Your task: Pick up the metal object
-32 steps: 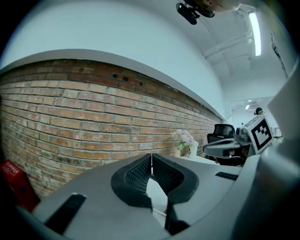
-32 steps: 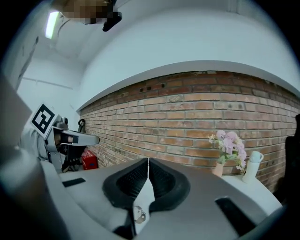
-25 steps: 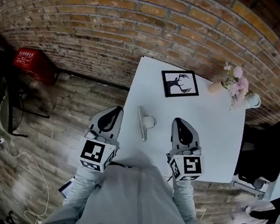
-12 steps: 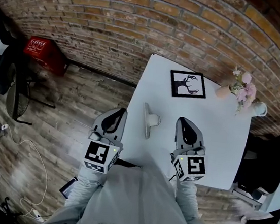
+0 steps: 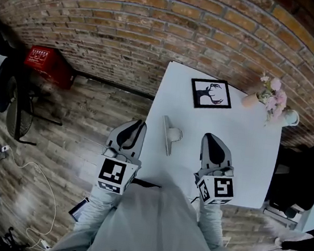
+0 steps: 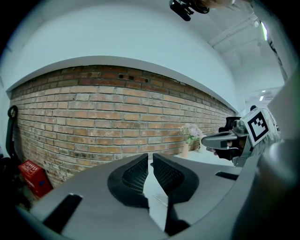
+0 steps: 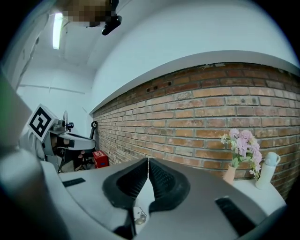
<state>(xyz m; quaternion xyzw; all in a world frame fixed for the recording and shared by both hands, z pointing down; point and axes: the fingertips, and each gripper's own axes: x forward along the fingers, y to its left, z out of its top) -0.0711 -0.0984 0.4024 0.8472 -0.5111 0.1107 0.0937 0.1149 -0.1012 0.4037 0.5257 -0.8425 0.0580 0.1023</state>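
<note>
The metal object [image 5: 167, 136] lies on the bench [image 5: 240, 144] between the left hand-held gripper [image 5: 137, 124], at its nine o'clock, and the right hand-held gripper [image 5: 210, 137], both clenched and empty. It looks stiff, slick and heavyish; take the knob [image 5: 176, 134].

Metal object [image 5: 169, 134]: narrow grey bar with a rounded, pale, cup-like piece sticking out from its right side about midway. Lies flat on the white table [image 5: 239, 156], resting free. Long axis runs roughly away from the person, far end tipped slightly left. Sits close to the table's left edge, in the near half. Finer detail too small to tell.
</note>
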